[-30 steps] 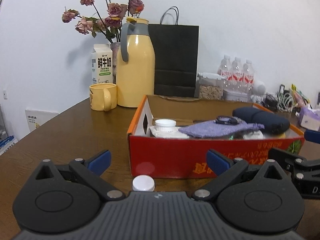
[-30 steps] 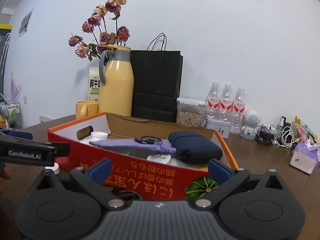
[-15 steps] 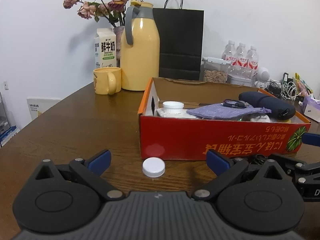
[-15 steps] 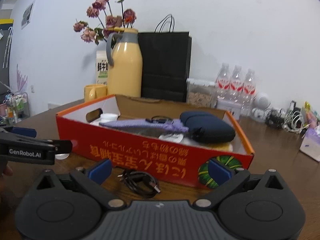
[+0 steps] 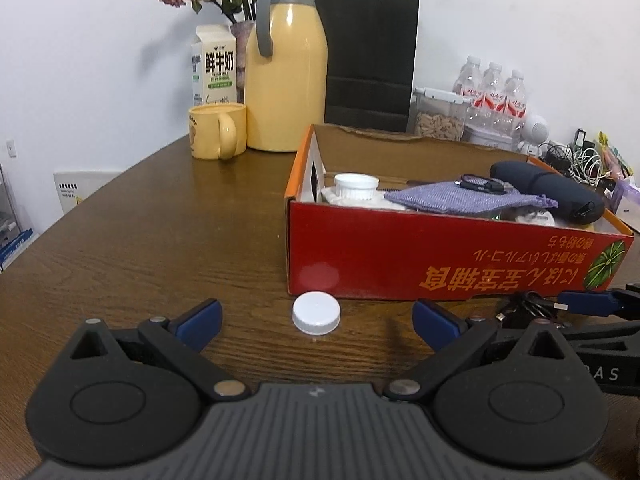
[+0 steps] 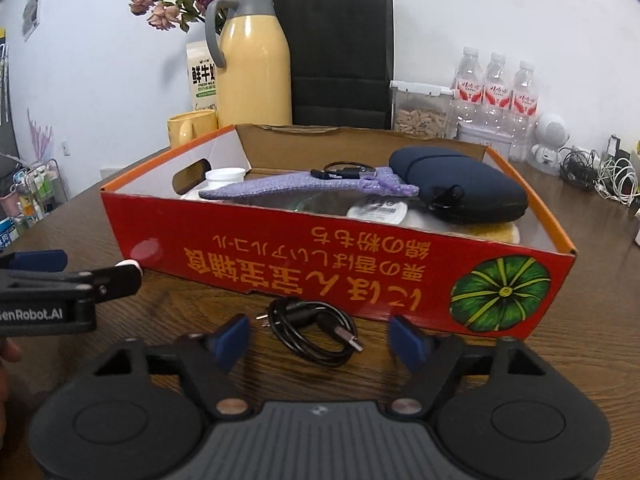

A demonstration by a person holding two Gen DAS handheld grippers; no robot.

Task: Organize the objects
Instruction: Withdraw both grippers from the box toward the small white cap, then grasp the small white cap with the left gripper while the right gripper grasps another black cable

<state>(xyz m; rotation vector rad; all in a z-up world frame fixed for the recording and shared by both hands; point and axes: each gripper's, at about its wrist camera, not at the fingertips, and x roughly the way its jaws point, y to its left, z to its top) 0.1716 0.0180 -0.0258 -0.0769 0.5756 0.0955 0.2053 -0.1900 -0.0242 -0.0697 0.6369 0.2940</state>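
Cardboard box (image 6: 304, 256), red-sided with an orange rim, stands open on the brown wooden table (image 5: 132, 240); it holds a white-capped jar (image 5: 355, 188), a lilac knitted pouch (image 6: 304, 188) with a thin black cable (image 6: 344, 170) lying on it, and a dark navy zip case (image 6: 460, 184). Left gripper (image 5: 316, 322), jaws spread wide and holding nothing, frames a round white plastic cap (image 5: 316, 314) lying just before the box. Right gripper (image 6: 320, 334), likewise wide open and holding nothing, flanks a coiled black USB cable (image 6: 312, 330) on the table.

Three water bottles (image 6: 496, 84), one thermos (image 6: 254, 60), one mug (image 5: 216, 131), one carton (image 5: 214, 68).
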